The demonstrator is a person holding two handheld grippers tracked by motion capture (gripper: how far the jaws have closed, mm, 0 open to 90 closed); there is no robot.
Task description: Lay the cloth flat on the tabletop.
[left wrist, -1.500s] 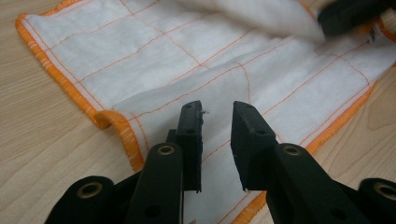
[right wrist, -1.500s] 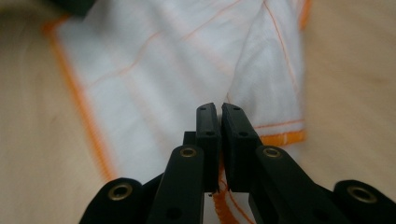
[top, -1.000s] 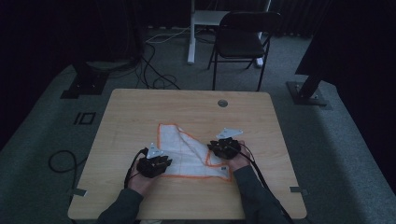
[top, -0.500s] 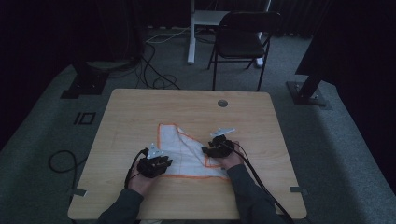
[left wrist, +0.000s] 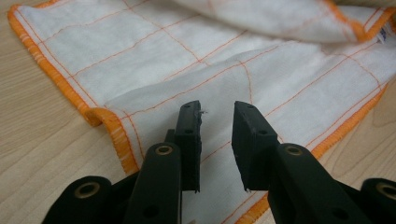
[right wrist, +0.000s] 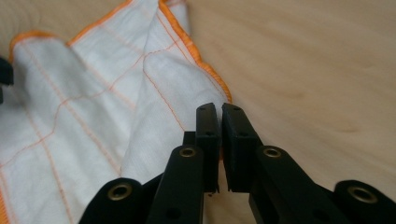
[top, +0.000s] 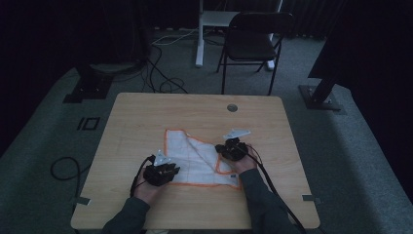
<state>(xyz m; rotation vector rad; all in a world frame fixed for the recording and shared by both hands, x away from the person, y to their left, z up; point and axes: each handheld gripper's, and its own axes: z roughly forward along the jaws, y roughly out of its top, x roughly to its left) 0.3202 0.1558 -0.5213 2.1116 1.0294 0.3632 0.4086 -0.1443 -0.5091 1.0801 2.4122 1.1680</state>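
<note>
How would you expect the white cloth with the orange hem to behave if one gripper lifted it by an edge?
The cloth would probably droop limply: it already folds and ripples on the table. It looks thin, so likely light. The right gripper seems to pinch its hem easily.

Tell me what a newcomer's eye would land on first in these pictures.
First, the white cloth with orange hem and orange grid lines, lying partly folded in the middle of the light wooden table. Next, the two black hand-held grippers at its near edge: the right gripper has just been closing, its jaws nearly together at the cloth's folded orange-hemmed corner, while the left gripper rests over the cloth with its jaws apart.
</note>
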